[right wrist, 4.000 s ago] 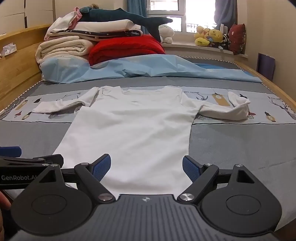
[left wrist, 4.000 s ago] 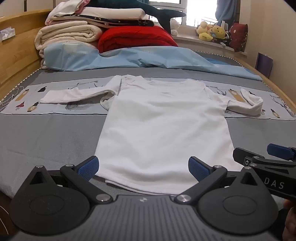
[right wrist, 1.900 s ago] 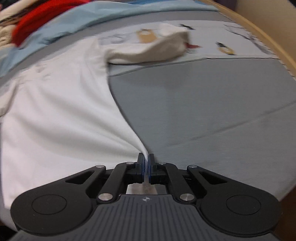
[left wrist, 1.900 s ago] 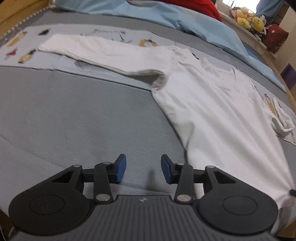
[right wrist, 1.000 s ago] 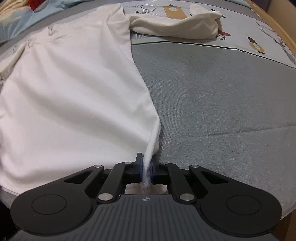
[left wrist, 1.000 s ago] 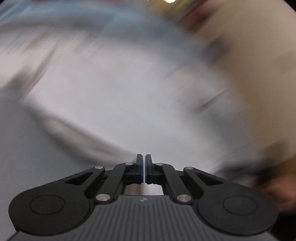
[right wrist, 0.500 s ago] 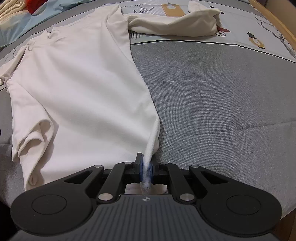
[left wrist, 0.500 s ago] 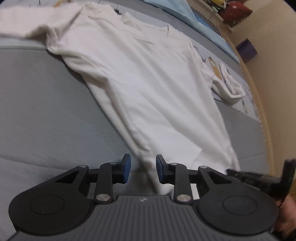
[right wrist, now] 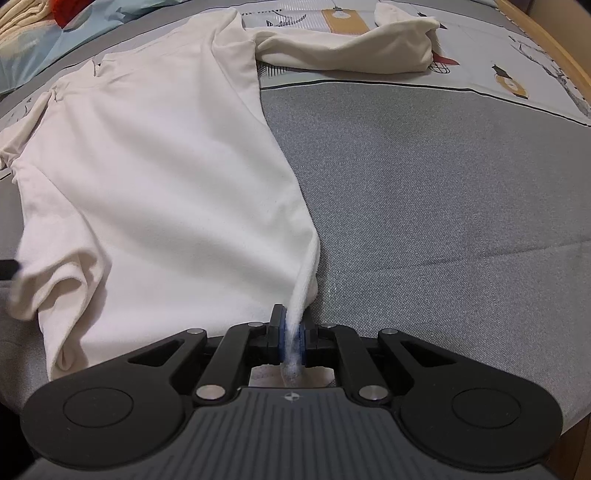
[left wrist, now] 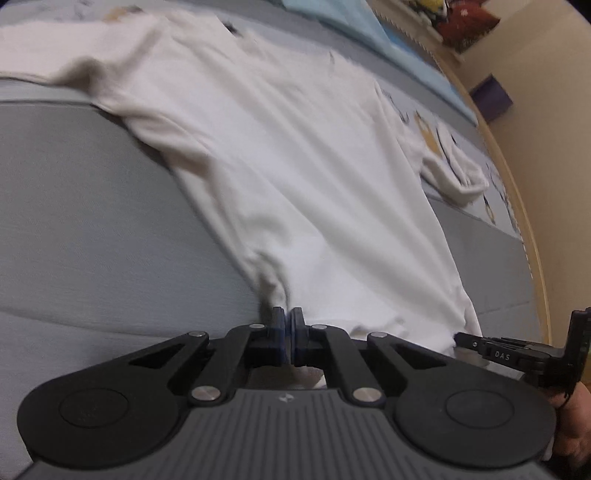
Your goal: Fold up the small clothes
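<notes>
Shirt: I see the white long-sleeved shirt [right wrist: 155, 166] spread front-up on the grey bed cover [right wrist: 424, 184], hem toward me, its sleeves lying out to either side.
Right gripper: my right gripper [right wrist: 292, 334] has its jaws clamped on the hem corner at the shirt's right edge; cloth bunches up between the blue pads [right wrist: 282, 334].
Left gripper: my left gripper [left wrist: 288, 326] has its jaws pressed together at the opposite hem corner, puckered white fabric pinched between them.
Surroundings: patterned strip [right wrist: 480, 62] under the sleeves, light blue sheet [left wrist: 351, 22] beyond, wooden bed frame [left wrist: 532, 236] at the side.
</notes>
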### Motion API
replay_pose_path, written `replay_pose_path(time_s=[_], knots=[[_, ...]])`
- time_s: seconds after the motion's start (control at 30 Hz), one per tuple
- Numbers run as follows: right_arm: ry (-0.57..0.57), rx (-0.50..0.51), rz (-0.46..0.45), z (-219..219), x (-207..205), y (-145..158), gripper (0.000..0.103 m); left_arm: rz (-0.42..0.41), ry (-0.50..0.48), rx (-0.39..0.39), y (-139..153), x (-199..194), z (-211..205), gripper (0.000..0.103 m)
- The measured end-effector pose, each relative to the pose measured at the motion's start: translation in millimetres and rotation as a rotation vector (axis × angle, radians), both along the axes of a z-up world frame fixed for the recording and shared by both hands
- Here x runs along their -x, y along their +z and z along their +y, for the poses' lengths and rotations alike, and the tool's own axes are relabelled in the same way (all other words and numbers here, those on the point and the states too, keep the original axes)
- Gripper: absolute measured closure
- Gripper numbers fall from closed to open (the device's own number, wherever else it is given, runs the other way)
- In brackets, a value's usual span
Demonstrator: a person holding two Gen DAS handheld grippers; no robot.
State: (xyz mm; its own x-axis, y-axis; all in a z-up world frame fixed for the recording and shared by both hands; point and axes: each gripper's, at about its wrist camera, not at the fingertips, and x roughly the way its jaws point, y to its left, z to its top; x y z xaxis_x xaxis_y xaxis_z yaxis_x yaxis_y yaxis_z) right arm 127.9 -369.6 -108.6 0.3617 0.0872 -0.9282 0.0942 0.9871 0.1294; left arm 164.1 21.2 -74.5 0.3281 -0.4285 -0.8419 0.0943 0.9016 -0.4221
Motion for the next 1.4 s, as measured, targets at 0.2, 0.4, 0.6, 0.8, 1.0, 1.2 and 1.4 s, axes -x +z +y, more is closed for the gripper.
replay_pose_path(time_s=[0.2,0.4,0.6,0.8,1.0,1.2,1.4], knots=[[-0.013,-0.014,-0.023,-4,7,6,0.096,-0.008,-0.002,-0.233,24,32,72,0.101],[-0.027,-0.054,-0.027,-8,24,8,0.098,0.095,-0.047,-0.304,11,51,105,0.103],[0.0,-0.039,0.046,-9,42,4,0.099,0.085,-0.102,-0.269,12,47,94,0.099],[-0.036,-0.034,0.046,-23,50,9,0.096,0.109,-0.071,-0.228,6,27,86,0.056],[-0.002,-0.022,0.02,-17,43,11,0.072,0.155,-0.168,-0.283,-17,31,70,0.075],[0.04,-0.006,0.072,-7,42,4,0.098,0.147,-0.284,-0.402,-20,53,70,0.101],[0.141,-0.051,0.141,-1,56,2,0.098,0.145,-0.364,-0.519,-19,69,70,0.103]])
